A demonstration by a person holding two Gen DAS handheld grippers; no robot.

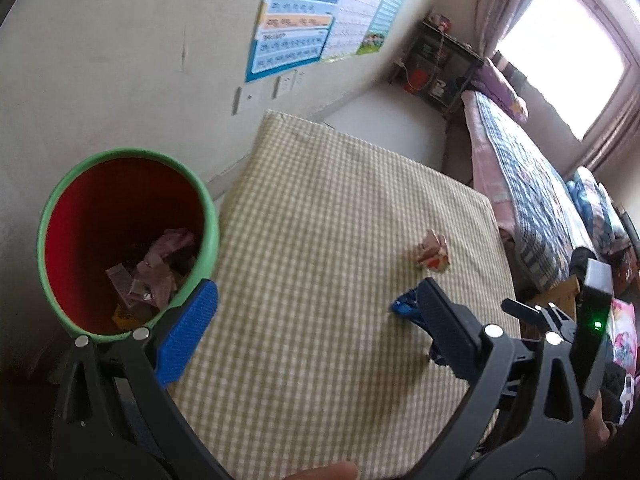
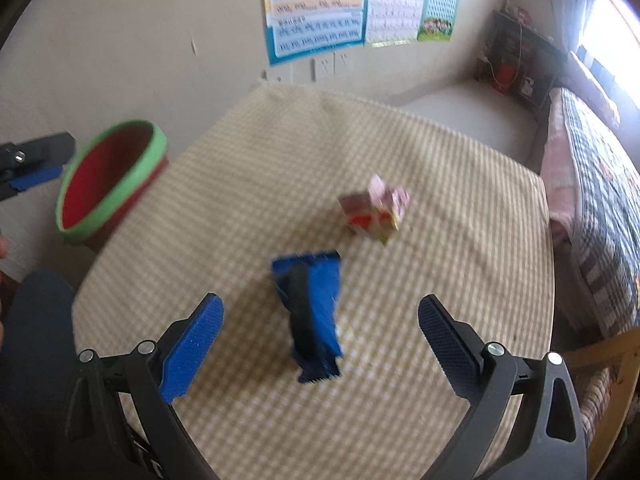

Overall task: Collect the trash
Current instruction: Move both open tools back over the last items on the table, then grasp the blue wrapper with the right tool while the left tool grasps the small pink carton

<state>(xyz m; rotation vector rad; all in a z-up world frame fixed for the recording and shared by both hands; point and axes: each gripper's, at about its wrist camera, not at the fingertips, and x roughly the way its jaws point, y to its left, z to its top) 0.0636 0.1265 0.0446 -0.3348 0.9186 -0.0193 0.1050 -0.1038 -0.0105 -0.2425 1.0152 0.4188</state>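
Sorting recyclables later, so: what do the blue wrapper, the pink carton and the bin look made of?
The blue wrapper looks like thin glossy plastic film: crinkled, with a serrated end. The pink carton seems printed paperboard, crushed along folds. The bin appears smooth moulded plastic, red inside with a green rim, though the blur leaves that open.

Cream wall (image 1: 120, 60), charts (image 2: 316, 4), bed (image 1: 520, 184), dark shelf (image 1: 440, 68), bright window (image 1: 560, 48)
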